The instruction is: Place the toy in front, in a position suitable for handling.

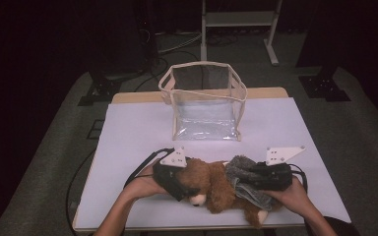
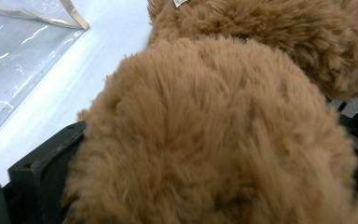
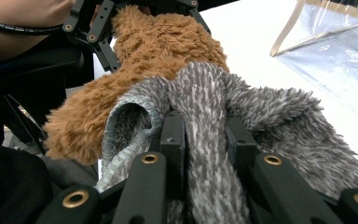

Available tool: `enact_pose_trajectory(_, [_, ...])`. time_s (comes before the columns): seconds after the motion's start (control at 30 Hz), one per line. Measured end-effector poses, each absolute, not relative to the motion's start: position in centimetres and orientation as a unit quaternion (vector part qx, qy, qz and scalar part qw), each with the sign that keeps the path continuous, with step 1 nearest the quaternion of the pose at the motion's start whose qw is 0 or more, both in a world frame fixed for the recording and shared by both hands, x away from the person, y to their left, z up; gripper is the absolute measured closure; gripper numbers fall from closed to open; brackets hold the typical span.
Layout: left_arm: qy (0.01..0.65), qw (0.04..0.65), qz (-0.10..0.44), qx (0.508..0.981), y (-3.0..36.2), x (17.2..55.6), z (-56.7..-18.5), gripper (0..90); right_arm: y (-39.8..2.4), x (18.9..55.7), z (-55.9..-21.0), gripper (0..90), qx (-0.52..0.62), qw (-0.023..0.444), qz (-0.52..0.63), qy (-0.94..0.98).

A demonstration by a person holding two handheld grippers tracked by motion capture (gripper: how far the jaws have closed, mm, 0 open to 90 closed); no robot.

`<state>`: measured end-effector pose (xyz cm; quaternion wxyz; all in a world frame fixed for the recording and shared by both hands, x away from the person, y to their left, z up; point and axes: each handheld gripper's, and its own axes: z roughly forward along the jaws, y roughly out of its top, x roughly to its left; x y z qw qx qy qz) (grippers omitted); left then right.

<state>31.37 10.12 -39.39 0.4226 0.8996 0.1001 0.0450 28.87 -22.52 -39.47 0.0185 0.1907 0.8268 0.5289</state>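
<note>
My right claw (image 3: 205,140) pinches the grey fuzzy garment (image 3: 242,112) on the brown plush bear (image 1: 211,184) at desk (image 1: 285,128) 6 o'clock, left claw (image 1: 177,184) spread around its head; clear bag (image 1: 204,101) at 12 o'clock awaits, packing undone.

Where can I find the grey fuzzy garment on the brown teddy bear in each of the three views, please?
High view: the grey garment lies low and right of centre, under the right claw.
Left gripper view: I cannot pick it out; brown fur of the teddy bear is up close.
Right gripper view: it is in the centre and lower right, a fold pinched between the jaws.
Shared landmark: the clear bag.
</note>
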Motion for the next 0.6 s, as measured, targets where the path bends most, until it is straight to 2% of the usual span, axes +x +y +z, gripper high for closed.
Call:
enact_pose_trajectory(0.13, [0.082,0.417,0.070,0.903,9.7,31.7,-38.7,21.5,-23.1,29.7,-39.4,72.5,0.206,0.007,0.532,0.821])
enact_pose_trajectory(0.27, [0.069,0.420,0.098,0.900,9.3,33.0,-37.3,30.0,-23.8,31.2,-38.9,72.5,0.226,0.001,0.532,0.816])
enact_pose_trajectory(0.47, [0.053,0.398,0.122,0.908,9.1,35.4,-35.5,33.6,-23.9,34.3,-37.7,72.6,0.241,0.004,0.530,0.813])
enact_pose_trajectory(0.6, [0.081,0.406,0.126,0.902,10.6,36.5,-35.7,33.8,-23.0,36.6,-37.3,72.6,0.246,0.004,0.528,0.813])
